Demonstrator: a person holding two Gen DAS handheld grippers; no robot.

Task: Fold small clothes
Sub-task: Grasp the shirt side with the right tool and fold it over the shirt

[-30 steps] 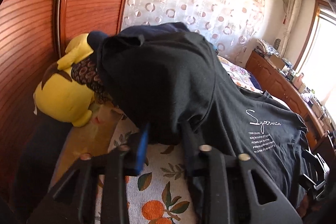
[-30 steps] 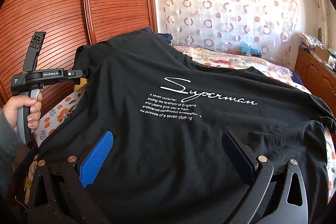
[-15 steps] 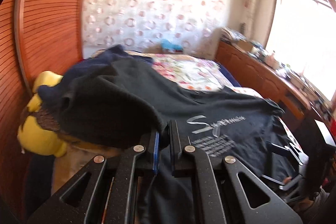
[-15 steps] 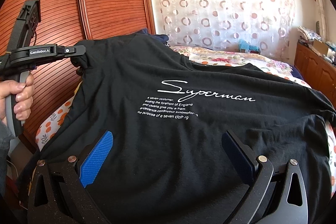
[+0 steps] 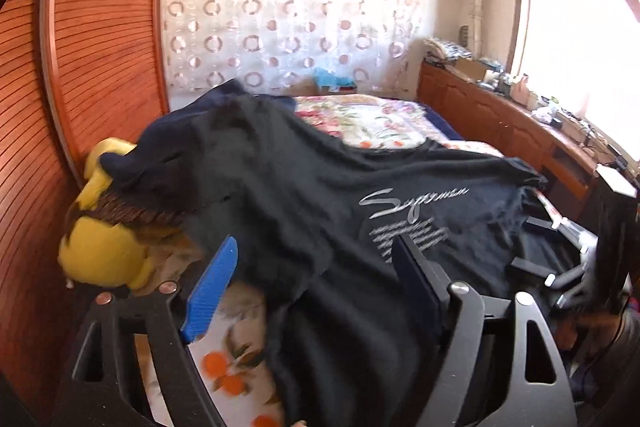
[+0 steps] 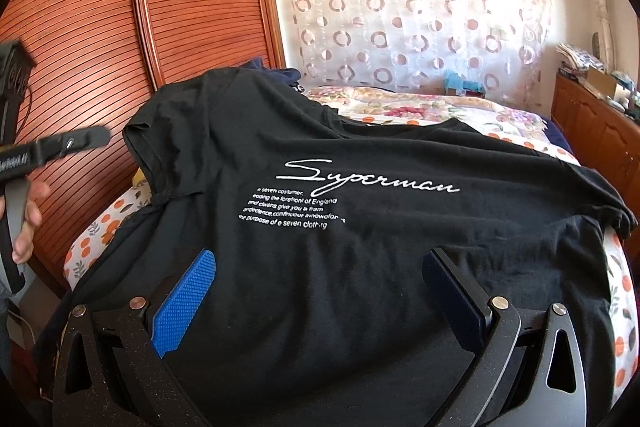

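Note:
A black T-shirt [image 5: 304, 195] with white "Superman" script [image 6: 372, 179] lies spread across the bed. My left gripper [image 5: 316, 267] hovers over the shirt's left side. Its jaws are opening, and loose black cloth lies between the blue pad [image 5: 212, 291] and the dark pad [image 5: 416, 283] without being pressed. In the right wrist view the left gripper [image 6: 52, 151] is off the shirt's left sleeve [image 6: 160, 131], with a hand [image 6: 28, 219] on its handle. My right gripper [image 6: 320, 291] stands open low over the shirt's hem, with nothing pinched.
A yellow plush toy [image 5: 104, 251] lies against the slatted wooden wardrobe [image 6: 160, 7] on the left. Under the shirt are an orange-print sheet [image 5: 232, 375] and a navy garment [image 5: 224, 95]. A floral quilt [image 6: 420, 107] lies behind it. A cluttered wooden counter [image 5: 500, 115] runs along the right.
The left gripper was shut on the shirt's left edge. It has let the cloth go, spread its jaws and drawn up and away to the left. The right gripper stayed put.

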